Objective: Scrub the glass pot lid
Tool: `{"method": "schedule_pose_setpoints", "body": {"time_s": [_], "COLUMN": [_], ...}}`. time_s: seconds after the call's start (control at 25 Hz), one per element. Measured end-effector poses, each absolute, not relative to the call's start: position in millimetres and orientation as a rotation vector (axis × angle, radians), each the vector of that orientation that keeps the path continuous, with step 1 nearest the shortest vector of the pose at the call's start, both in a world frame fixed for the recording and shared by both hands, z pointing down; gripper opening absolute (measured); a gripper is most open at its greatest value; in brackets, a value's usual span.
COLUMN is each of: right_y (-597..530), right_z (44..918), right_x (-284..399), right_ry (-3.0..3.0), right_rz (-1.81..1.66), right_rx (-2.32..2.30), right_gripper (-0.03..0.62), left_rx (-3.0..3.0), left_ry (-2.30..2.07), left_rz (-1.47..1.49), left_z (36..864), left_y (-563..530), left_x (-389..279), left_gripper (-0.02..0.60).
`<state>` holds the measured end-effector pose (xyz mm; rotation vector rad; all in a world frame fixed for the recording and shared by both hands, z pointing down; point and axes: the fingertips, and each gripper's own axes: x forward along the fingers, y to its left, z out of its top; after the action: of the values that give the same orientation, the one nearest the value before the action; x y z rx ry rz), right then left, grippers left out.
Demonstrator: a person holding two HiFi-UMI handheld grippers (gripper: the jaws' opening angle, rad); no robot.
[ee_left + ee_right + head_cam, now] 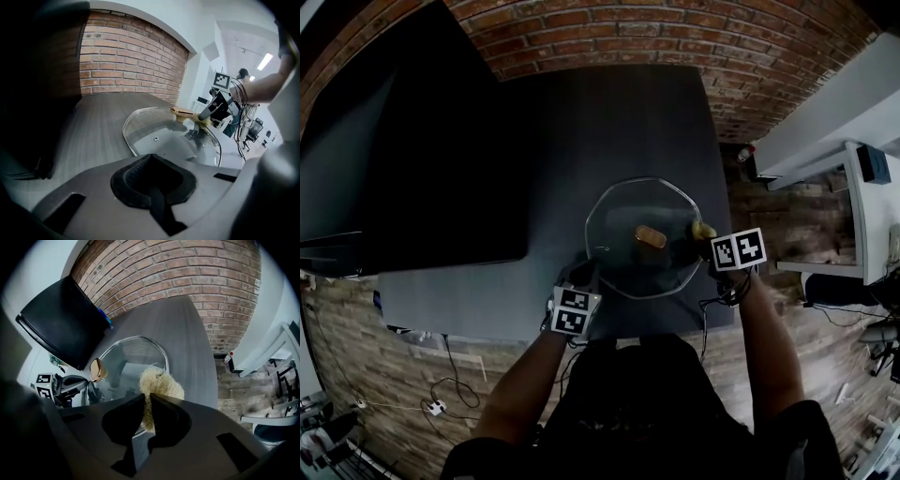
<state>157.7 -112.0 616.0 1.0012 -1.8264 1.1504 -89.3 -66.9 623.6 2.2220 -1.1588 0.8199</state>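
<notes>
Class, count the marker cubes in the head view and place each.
2. One cube is on the left gripper, at the glass lid's near-left rim; the other is on the right gripper, holding a scrubber at the lid's right rim. None hidden.

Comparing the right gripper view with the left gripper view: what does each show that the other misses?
Right only: the right gripper with its jaws shut on the scrubber, and the left gripper seen from outside. Left only: that gripper's own jaws together, the person's forearm, ceiling lights. Both: the glass lid, its knob, the brick wall.
</notes>
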Motion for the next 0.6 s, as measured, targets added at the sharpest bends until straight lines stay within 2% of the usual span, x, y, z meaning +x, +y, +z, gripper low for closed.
{"method": "schedule_pose_setpoints", "body": {"time_s": [0.6], "right_y": [-160.1], "right_z": [605.2], "right_x": [96.3], "right_ry": [-1.871], "right_rz": [0.96], "right_rx": [0.764], "right_gripper": [0.043], "left_rx": [2.222], "left_ry": [-1.182], "left_rz": [0.783], "left_z": [624.7], "left_y": [-65.9], "left_x": [-89.6], "left_gripper": [0.032]}}
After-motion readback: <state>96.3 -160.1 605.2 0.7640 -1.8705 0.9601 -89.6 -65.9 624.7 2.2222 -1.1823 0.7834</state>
